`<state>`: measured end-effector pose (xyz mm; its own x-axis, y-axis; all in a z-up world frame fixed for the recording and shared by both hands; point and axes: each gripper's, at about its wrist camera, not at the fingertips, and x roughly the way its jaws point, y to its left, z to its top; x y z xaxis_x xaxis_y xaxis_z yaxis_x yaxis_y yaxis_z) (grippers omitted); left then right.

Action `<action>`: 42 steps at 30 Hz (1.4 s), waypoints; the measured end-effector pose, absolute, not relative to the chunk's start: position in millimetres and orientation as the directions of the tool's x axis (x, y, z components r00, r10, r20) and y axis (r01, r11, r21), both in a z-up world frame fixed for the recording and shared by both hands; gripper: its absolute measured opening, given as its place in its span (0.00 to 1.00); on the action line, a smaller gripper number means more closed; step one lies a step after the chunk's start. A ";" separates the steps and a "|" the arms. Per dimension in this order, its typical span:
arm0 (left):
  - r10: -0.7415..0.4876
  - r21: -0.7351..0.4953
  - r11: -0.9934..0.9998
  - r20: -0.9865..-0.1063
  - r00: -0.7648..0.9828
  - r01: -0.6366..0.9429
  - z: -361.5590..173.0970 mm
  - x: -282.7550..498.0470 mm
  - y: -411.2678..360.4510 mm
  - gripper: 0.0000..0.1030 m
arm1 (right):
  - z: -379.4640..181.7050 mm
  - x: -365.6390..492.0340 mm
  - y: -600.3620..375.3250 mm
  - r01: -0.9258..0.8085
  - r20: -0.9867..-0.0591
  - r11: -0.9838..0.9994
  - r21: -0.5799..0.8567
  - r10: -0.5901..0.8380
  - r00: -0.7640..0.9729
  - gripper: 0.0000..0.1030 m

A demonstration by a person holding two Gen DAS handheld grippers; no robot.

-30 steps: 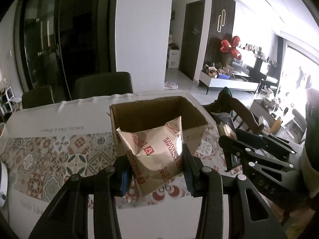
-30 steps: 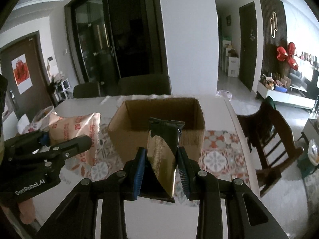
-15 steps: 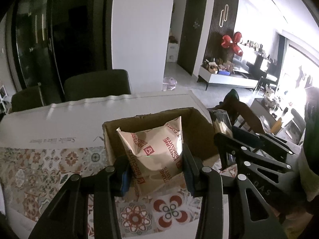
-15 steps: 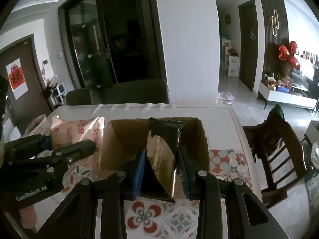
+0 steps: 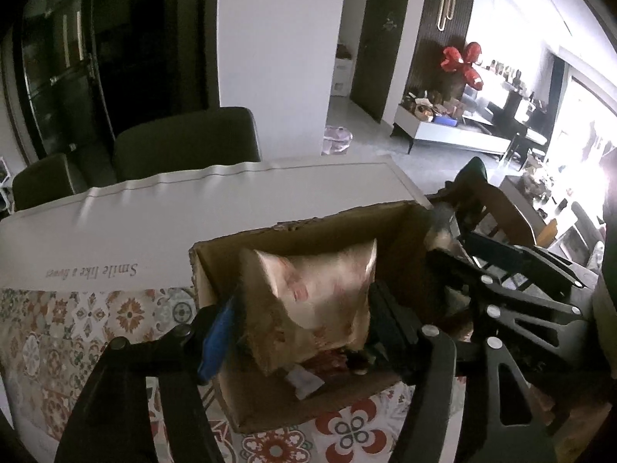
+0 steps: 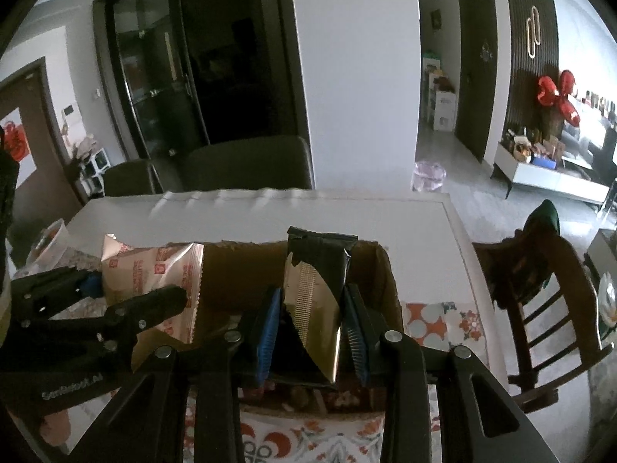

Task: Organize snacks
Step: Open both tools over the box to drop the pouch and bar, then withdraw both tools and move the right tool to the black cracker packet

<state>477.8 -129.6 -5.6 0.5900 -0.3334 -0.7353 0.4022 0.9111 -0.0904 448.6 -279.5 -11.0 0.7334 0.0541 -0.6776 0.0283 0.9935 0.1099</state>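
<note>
Both claws now opening over one cardboard box (image 5: 308,231), left claw (image 5: 304,328), right claw (image 6: 312,324), two snack packets

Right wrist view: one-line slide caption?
Right gripper opening around dark snack packet over cardboard box; left gripper releasing biscuit bag.

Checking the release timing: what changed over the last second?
Both grippers moved from in front of the cardboard box to over its opening. Left gripper jaws are opening, the tan biscuit packet loose between them; right gripper jaws are opening around the black-and-gold packet. Box and patterned tablecloth stayed put.
</note>
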 end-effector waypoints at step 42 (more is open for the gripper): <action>-0.063 0.037 0.990 -0.758 0.649 0.139 -20.6 238.9 -38.5 0.80 | -24.9 250.9 -205.0 -0.260 -0.721 0.965 0.019 0.194 0.665 0.69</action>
<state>238.9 -38.5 -20.6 0.6492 -0.0627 -0.7580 0.1393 0.9895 0.0374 250.9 -205.0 -24.9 0.6653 0.1937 -0.7210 -0.2602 0.9654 0.0193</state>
